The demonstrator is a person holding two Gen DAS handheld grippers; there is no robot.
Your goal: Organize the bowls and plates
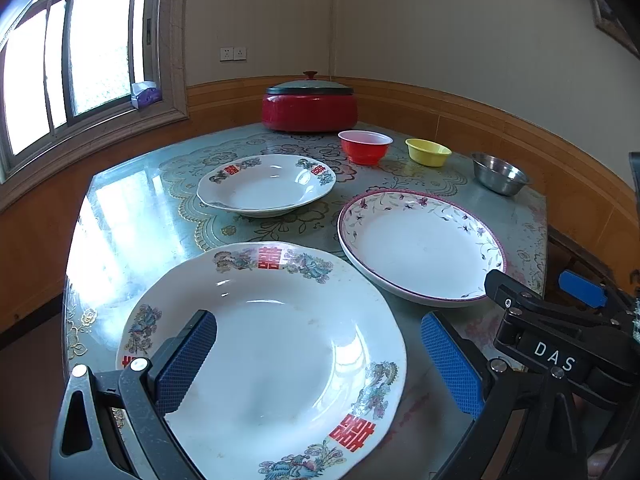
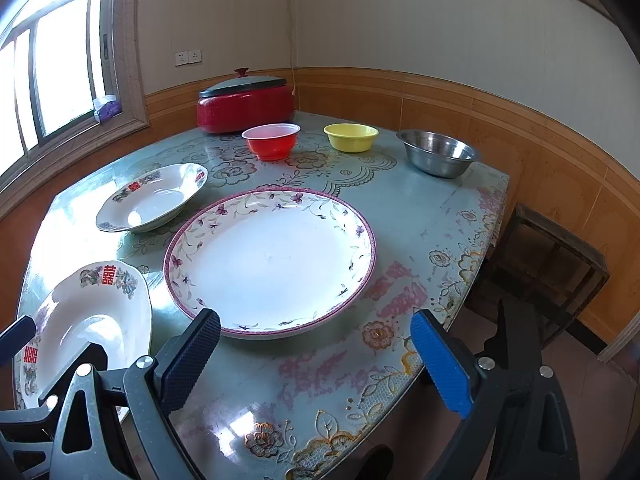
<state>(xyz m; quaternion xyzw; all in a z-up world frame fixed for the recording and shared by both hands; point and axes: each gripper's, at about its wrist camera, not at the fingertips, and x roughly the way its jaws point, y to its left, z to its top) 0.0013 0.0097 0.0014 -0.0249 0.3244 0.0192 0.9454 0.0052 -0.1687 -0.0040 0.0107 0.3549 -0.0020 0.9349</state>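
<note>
A large white plate with red characters (image 1: 272, 360) lies at the table's near left, right under my open, empty left gripper (image 1: 320, 356); it also shows in the right wrist view (image 2: 100, 312). A pink-rimmed floral plate (image 2: 272, 260) lies ahead of my open, empty right gripper (image 2: 316, 356); it shows in the left wrist view (image 1: 424, 248) too. A smaller white plate (image 1: 266, 184) sits farther back. A red bowl (image 2: 272, 140), a yellow bowl (image 2: 351, 136) and a steel bowl (image 2: 438, 152) stand in a row at the back.
A red lidded cooker (image 1: 310, 104) stands at the table's far edge against the wall. The floral tablecloth table (image 2: 440, 216) ends at the right, with a dark wooden stool (image 2: 552, 260) beside it. A window (image 1: 80, 60) is at the left.
</note>
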